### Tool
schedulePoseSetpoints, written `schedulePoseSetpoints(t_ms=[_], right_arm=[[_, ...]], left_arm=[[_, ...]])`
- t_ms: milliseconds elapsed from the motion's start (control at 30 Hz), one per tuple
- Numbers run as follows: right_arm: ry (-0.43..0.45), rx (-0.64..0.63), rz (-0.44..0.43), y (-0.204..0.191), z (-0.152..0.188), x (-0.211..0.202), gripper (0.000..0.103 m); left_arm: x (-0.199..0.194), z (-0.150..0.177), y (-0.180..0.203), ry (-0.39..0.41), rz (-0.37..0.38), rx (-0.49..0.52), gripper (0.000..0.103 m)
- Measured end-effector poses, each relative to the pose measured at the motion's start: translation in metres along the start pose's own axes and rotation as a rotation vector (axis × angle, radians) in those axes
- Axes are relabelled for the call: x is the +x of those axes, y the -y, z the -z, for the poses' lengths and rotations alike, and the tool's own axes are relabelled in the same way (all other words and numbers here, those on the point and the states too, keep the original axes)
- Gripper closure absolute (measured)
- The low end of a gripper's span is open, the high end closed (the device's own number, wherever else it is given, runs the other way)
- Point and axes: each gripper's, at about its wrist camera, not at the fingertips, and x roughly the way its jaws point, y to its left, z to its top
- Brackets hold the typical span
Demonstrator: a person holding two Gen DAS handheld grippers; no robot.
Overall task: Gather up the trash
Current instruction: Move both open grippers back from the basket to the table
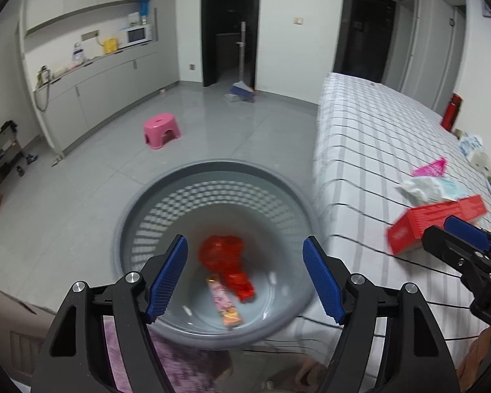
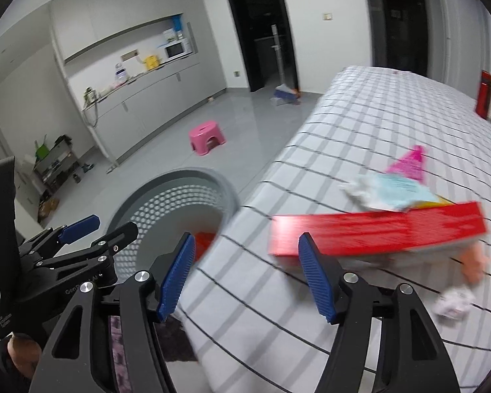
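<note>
Left gripper (image 1: 244, 276): jaws stood wide with nothing between the blue pads; it hung over the grey bin (image 1: 132, 209), looking down into it.

Right gripper (image 2: 245, 278): jaws stood wide and empty, over the near edge of the checked bed (image 2: 360, 121), just beside the bin's rim.

Bin contents: a crumpled red wrapper (image 1: 224, 253) and a pink snack packet (image 1: 224, 304) lay on the bin floor, touching each other.

Next piece of trash, by my judgement: the red box (image 2: 376, 232), lying on the bed, not yet collected.

Direction from right jaws: the box lay at about one o'clock, near, its closest end just above the right-hand pad in the right wrist view.

Direction from left jaws: the same box sat at about two to three o'clock, well apart, across the bin rim and the bed edge.

Long axis of the box: ran roughly nine to three across the right wrist view, so broadside to the gap between the jaws, not in line with it.

Nearer hand: the right, clearly.

Other trash on the bed: a white and pale blue crumpled wrapper (image 2: 389, 191) touched the box's far side at twelve o'clock of it, a pink bag (image 2: 409, 162) lay beyond that, and a small white wad (image 2: 453, 301) lay at five o'clock of the box.

What the grasp calls for, as I judge: the jaws closing across the box's short side.
</note>
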Motion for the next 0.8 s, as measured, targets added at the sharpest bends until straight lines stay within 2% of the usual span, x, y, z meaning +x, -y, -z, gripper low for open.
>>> schedulePoseSetpoints(t_ms=[367, 533, 800], right_arm=[[0.055, 0.141, 0.144, 0.092, 0.021, -0.05, 0.039], [0.085, 0.192, 0.192, 0.112, 0.028, -0.064, 0.039], [0.127, 0.241, 0.255, 0.127, 0.041, -0.089, 0.039]], left_arm=[[0.005, 0.0, 0.074, -0.008, 0.126, 0.099, 0.031], [0.006, 0.0, 0.094, -0.002, 0.176, 0.135, 0.031], [0.0, -0.008, 0.116, 0.029, 0.209, 0.201, 0.031]])
